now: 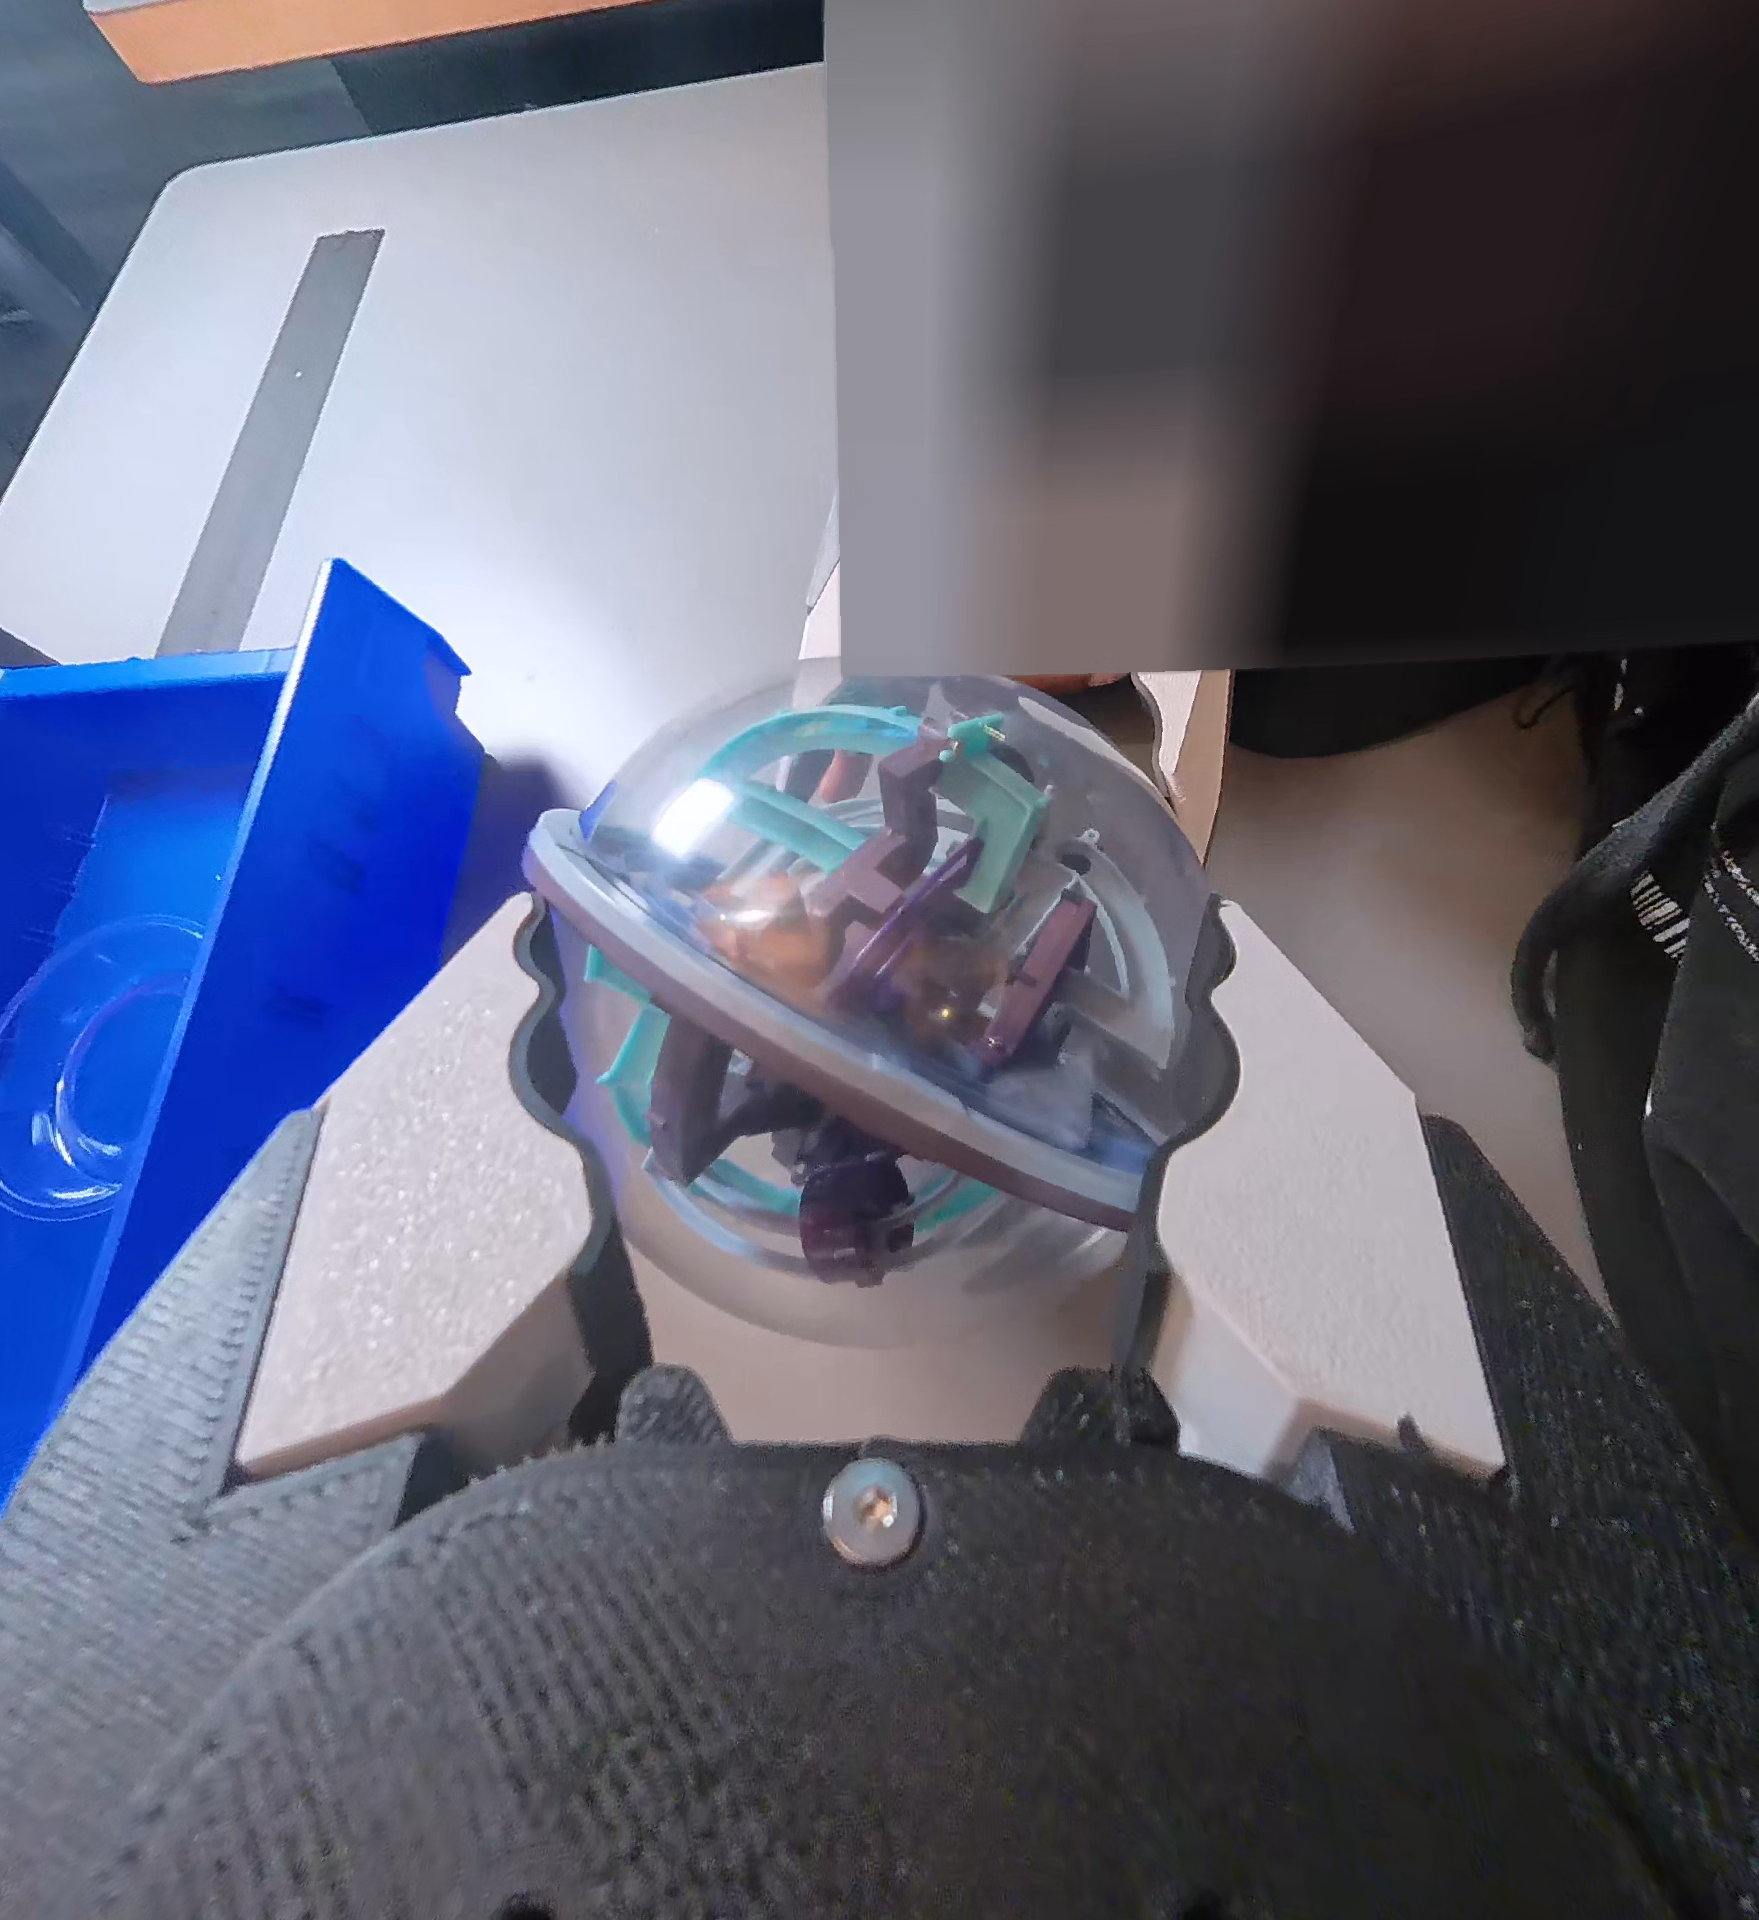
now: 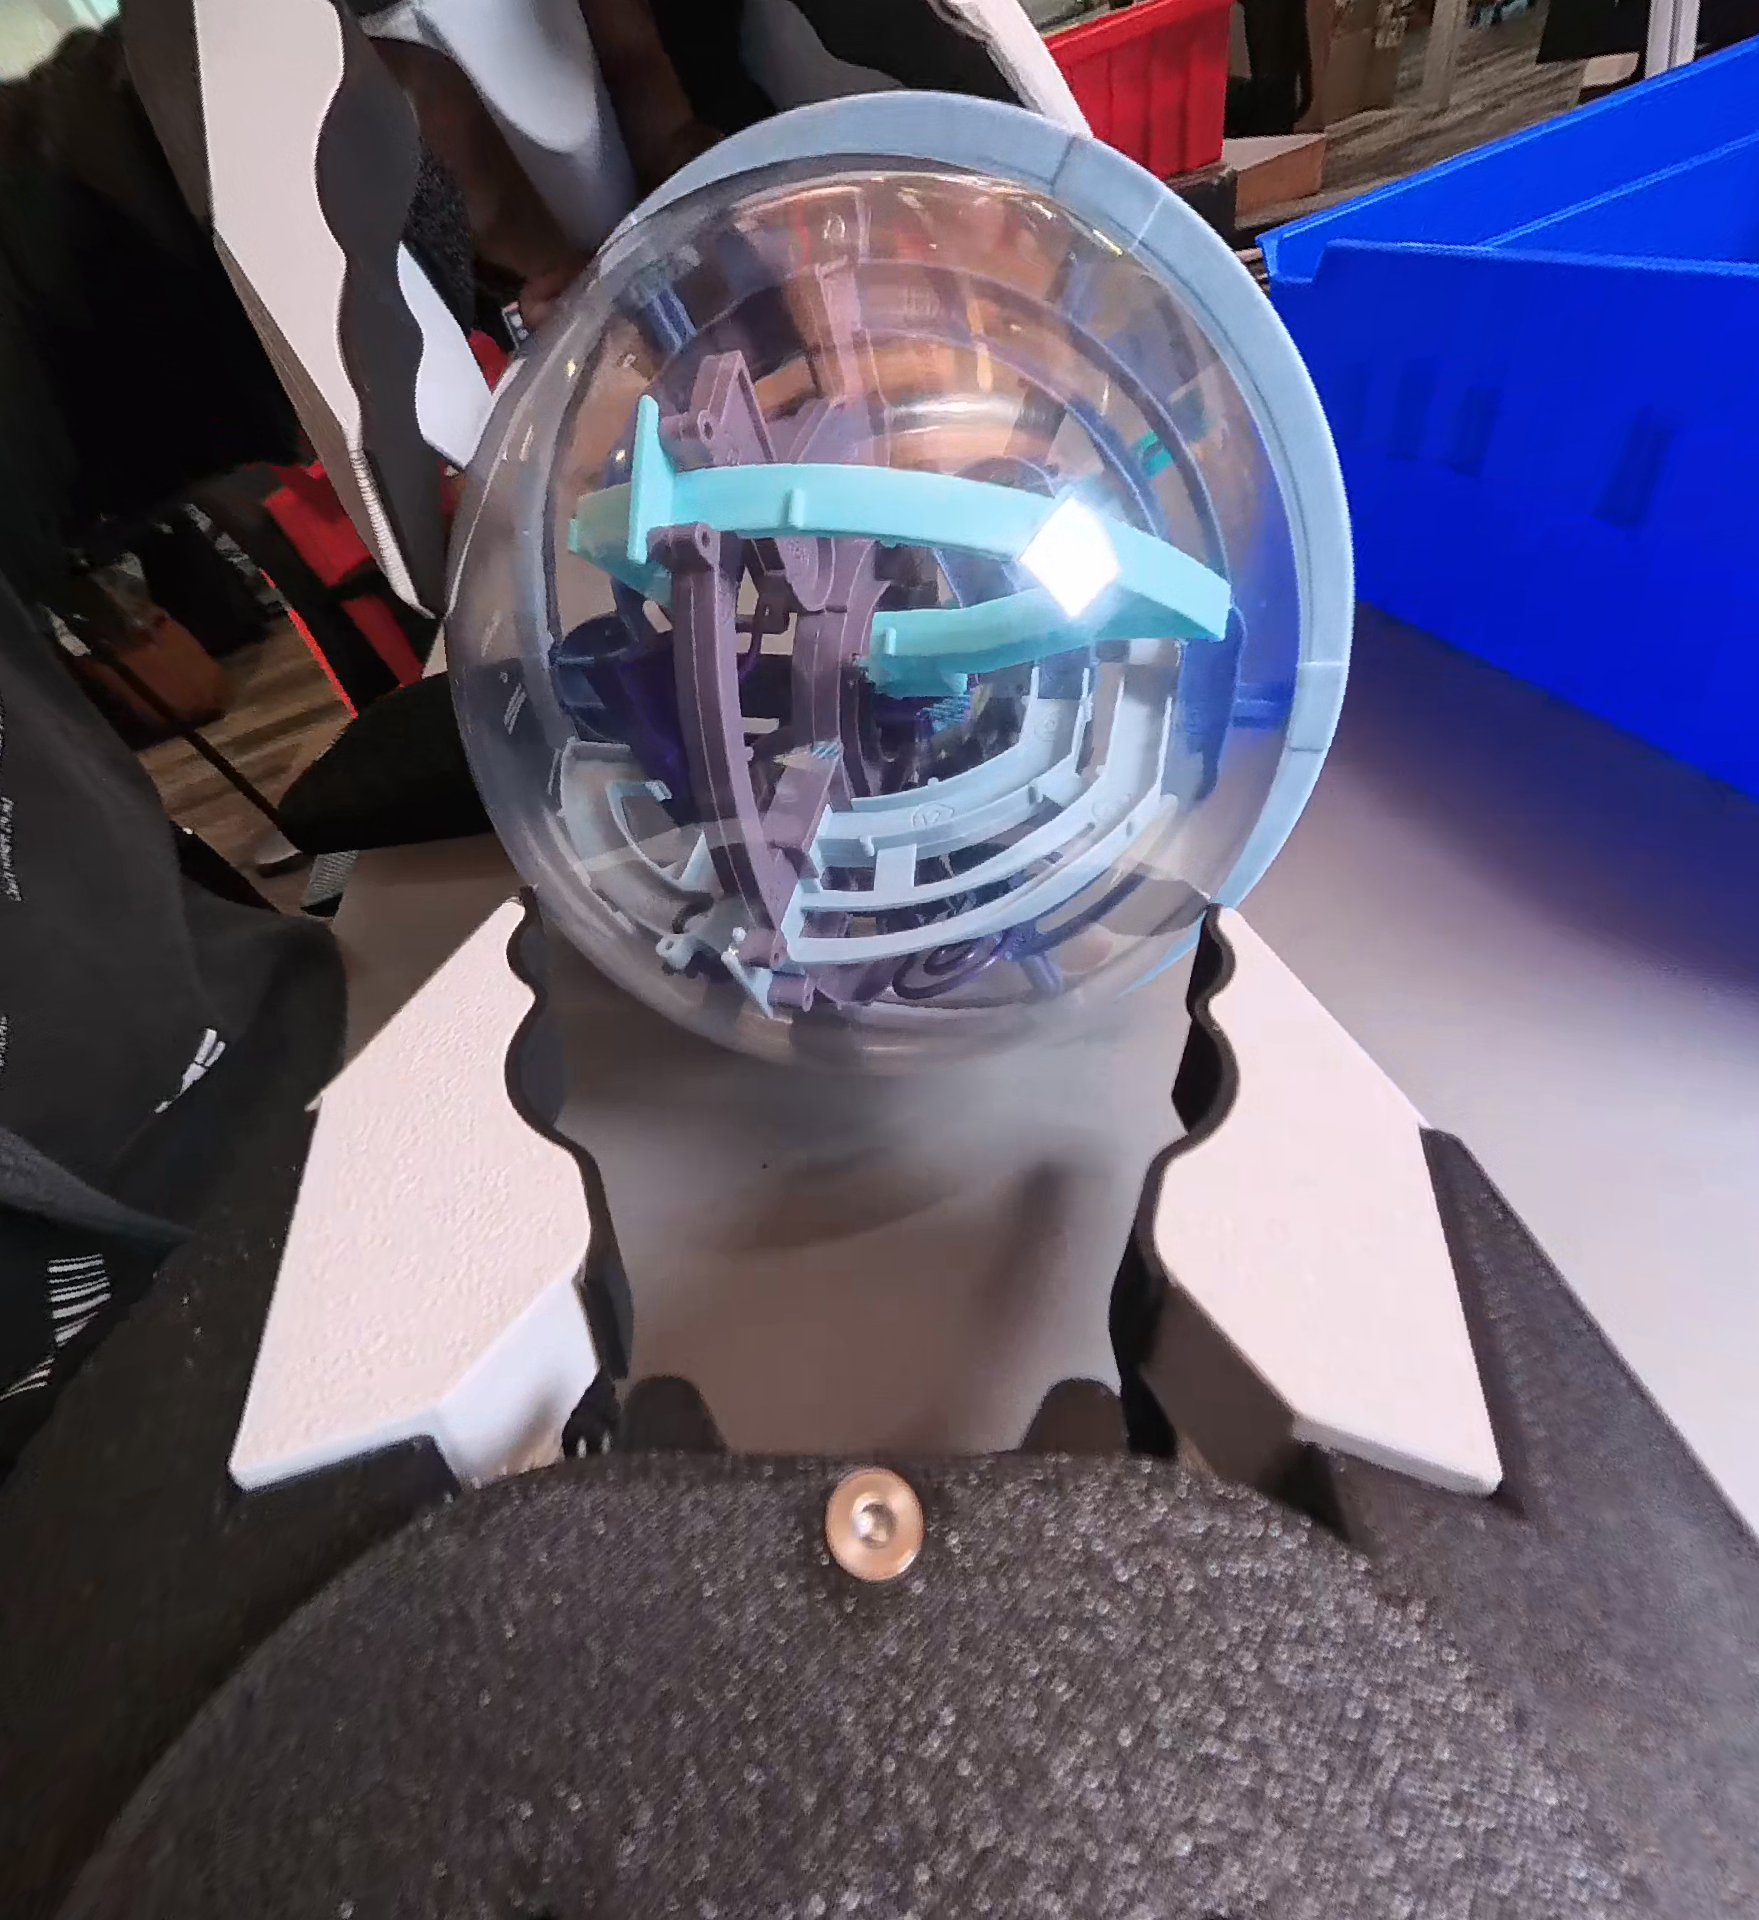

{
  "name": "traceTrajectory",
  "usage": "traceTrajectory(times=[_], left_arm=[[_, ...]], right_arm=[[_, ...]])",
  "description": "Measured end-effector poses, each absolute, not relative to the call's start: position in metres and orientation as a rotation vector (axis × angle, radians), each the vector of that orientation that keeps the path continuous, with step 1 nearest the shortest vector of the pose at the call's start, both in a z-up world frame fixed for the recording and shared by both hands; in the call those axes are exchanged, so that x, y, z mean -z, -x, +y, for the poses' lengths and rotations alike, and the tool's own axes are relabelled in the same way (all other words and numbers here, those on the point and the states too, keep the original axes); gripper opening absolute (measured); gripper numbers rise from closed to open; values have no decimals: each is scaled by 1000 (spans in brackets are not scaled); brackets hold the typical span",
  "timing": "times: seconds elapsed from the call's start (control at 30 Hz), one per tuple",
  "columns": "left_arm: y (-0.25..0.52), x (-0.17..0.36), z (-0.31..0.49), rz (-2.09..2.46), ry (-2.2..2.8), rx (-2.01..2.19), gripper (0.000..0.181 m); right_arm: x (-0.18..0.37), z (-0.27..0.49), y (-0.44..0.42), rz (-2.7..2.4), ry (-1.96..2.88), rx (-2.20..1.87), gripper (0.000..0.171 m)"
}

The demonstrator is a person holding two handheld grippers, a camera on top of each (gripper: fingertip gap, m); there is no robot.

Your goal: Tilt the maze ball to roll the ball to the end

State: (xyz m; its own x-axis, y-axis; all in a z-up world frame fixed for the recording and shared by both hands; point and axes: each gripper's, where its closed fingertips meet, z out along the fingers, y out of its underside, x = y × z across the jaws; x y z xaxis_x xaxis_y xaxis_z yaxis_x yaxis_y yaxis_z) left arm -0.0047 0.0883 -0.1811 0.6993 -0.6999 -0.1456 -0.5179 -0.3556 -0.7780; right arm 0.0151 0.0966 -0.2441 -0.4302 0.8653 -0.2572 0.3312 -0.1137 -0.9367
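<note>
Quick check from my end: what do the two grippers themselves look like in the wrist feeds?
Both look alike. The left gripper and right gripper each have two flat white fingers with wavy black inner edges. Each has a dark grey, coarsely textured body with one silver screw in the middle. No cables or markings show on either. Black clothing with white print sits beside them.

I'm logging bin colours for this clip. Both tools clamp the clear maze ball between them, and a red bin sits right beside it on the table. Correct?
Not quite: the bin beside the maze ball is blue, as both wrist views show. The rest holds: the left tool and right tool each grip the ball.
</note>
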Motion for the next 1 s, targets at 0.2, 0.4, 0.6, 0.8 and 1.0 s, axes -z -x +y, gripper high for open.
traceTrajectory(times=[0.2, 0.4, 0.6, 0.8, 1.0], left_arm=[[21, 178, 102, 668, 2098, 212, 119], [20, 188, 104, 665, 2079, 153, 125], [13, 187, 108, 767, 2072, 96, 122], [10, 185, 112, 823, 2073, 52, 114], [9, 183, 121, 862, 2084, 74, 108]], right_arm=[[243, 98, -15, -1686, 1356, -1631, 112], [245, 92, -14, -1711, 1361, -1640, 115], [246, 95, -14, -1697, 1397, -1651, 115], [246, 101, -14, -1688, 1393, -1636, 118], [242, 118, -14, -1713, 1239, -1485, 125]])
